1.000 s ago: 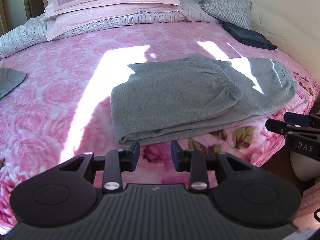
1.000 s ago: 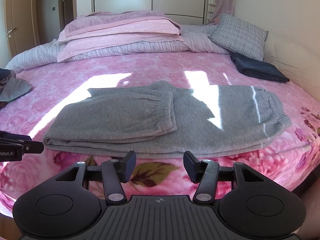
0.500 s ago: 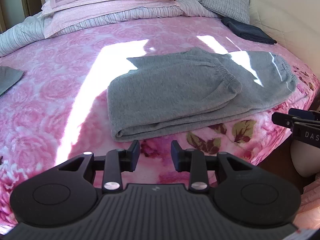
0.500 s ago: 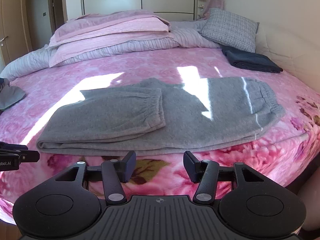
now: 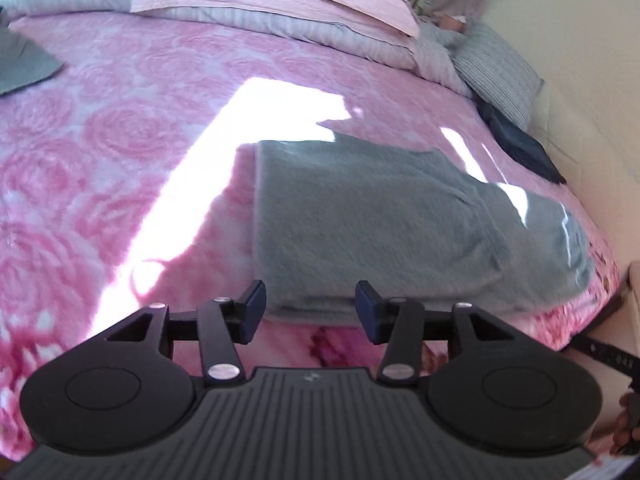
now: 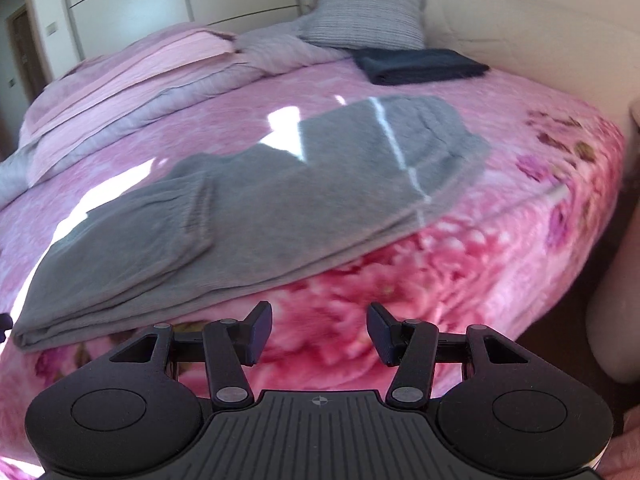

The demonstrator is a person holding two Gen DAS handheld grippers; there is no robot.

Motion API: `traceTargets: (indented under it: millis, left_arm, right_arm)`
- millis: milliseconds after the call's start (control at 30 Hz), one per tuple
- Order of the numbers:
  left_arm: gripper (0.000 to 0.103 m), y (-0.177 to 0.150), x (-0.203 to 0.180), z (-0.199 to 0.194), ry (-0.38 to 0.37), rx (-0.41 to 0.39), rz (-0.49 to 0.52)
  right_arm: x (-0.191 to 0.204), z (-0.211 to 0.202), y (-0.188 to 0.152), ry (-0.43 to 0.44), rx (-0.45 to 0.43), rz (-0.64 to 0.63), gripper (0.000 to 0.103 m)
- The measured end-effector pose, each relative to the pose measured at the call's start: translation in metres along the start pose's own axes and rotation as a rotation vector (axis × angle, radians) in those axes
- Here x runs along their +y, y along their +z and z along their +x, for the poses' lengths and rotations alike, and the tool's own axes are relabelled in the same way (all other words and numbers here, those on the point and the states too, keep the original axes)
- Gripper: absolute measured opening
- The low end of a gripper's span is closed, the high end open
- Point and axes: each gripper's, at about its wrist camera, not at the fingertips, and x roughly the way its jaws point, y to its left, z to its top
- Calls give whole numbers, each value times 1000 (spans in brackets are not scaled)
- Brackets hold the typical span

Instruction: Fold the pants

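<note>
Pants: grey pants (image 5: 380, 224), folded once, lie on the pink floral bed (image 5: 120, 140) near its front edge.
Left gripper (image 5: 308, 307): jaws just opening, empty, at the folded end.
Right gripper (image 6: 320, 330): parted, empty, short of the pants.

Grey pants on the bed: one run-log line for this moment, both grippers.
pants: folded once on pink bedspread | left gripper: open, jaws just widened, at near fold corner, empty | right gripper: open, empty, short of pants

Pink rose bedspread (image 5: 120, 128) — stacked pillows (image 6: 132, 68), grey cushion (image 6: 364, 16) and folded navy cloth (image 6: 420, 65) at its head
</note>
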Motion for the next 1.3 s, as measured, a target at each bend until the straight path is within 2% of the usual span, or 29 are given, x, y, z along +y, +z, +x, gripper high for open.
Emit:
traceTargets:
  millis: [167,333,367,400,433,533,767,1000,1200,1300]
  left_arm:
    - [46,4,23,27,-52,24,-119]
    - [47,4,40,45,-99,0,-232]
    - [42,5,42,47,-103,-2,-233]
    - [33,7,41,48,-107,-1,-222]
    - [30,8,41,49,-122,1,-209]
    - [30,10,40,50,-129,0,-203]
    - [35,20,62,65,-217,17,-313]
    - [34,39,66,92,-266,75,-317]
    - [15,42,56,87,-229,67,-249]
    - [11,45,47,76,-203,46,-230]
  right_arm:
    - [-24,10,5,-36,15,87,50]
    - [-31,18,7,-41,26,112,50]
    - [-31,20,8,-39,27,111,50]
    - [-30,21,8,-38,29,110,50]
    - [-30,23,8,-37,31,108,50]
    - [-29,27,7,-36,36,106,50]
    - [-33,26,8,-49,36,105,50]
    - [-42,26,12,-77,28,121,50]
    - [-53,25,15,-98,14,137,50]
    - [-62,19,17,-113,-6,141,50]
